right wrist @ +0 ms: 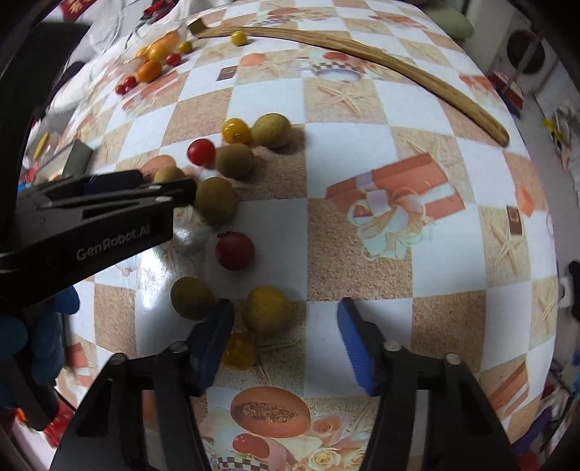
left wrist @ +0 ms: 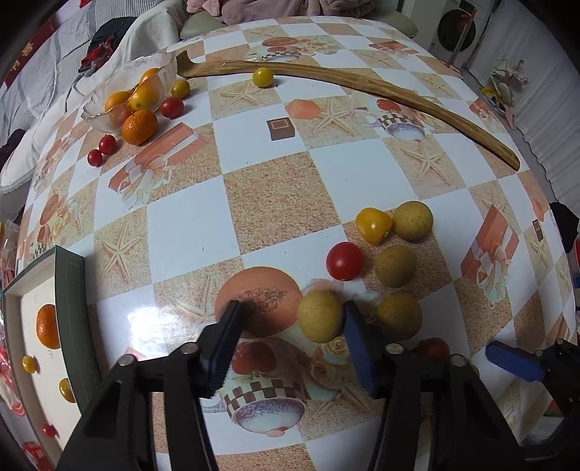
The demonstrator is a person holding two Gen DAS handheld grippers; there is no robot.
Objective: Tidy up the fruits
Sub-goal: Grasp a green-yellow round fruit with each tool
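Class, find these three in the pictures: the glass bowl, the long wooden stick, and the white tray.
glass bowl [left wrist: 95, 115]: left wrist view, near rim.
long wooden stick [left wrist: 362, 84]: left wrist view, middle of shaft.
white tray [left wrist: 40, 290]: left wrist view, bare white floor.

Home bedrm: bed [left wrist: 43, 69], patterned tablecloth [left wrist: 275, 203], washing machine [left wrist: 458, 30].

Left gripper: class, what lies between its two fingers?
In the left wrist view, a tan round fruit lies inside the open left gripper, against the right finger.
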